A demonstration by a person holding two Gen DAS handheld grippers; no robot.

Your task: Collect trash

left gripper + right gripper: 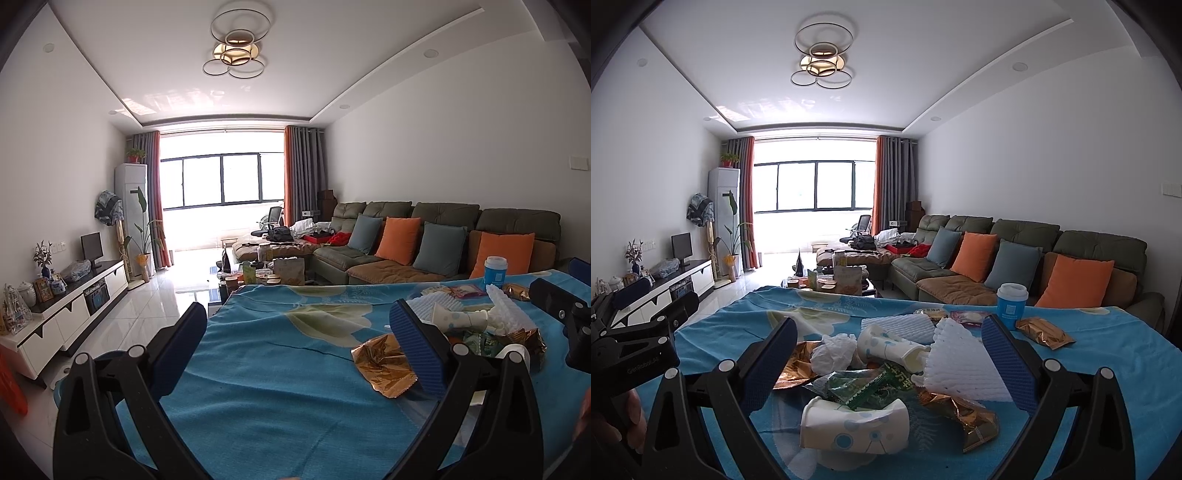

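A pile of trash lies on the blue-clothed table (1108,369). My right gripper (890,365) stands open around the pile. Between its fingers lie a crushed paper cup (853,424), a green wrapper (868,384), a white foam net (960,365), a crumpled tissue (834,350) and a gold wrapper (971,417). My left gripper (299,347) is open over bare cloth to the pile's left. Its right finger (413,350) touches another gold wrapper (384,365). Neither gripper holds anything.
A blue lidded cup (1012,302) stands upright at the table's far edge, with a gold packet (1043,332) beside it. Beyond are a sofa (1015,258) with cushions, a cluttered coffee table (834,280) and a TV cabinet (74,306) on the left.
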